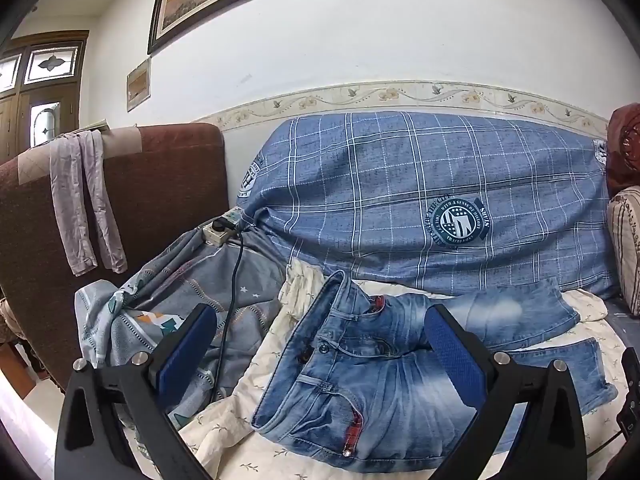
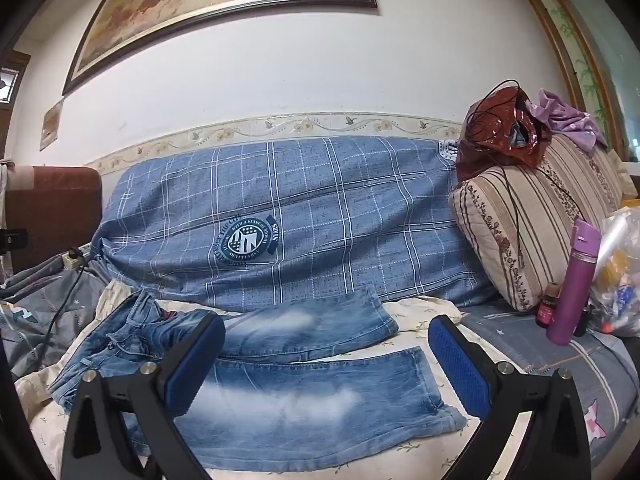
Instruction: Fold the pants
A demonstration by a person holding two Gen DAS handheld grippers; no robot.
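Observation:
Faded blue jeans (image 1: 360, 384) lie spread on a cream floral sheet (image 1: 248, 412) on the bed, waistband to the left and two legs running right. My left gripper (image 1: 320, 352) is open and empty, hovering over the waistband end. My right gripper (image 2: 328, 364) is open and empty, above the legs (image 2: 304, 404) near the cuffs. The far leg (image 2: 316, 328) lies against the blue pillow. Neither gripper touches the jeans.
A big blue plaid pillow (image 2: 280, 220) lines the wall. A grey patterned blanket (image 1: 192, 296) with a power strip (image 1: 220, 228) and black cable lies left. A striped cushion (image 2: 528, 224), purple bottle (image 2: 572, 284), small bottle (image 2: 548, 308) and plastic bag (image 2: 616, 280) stand right.

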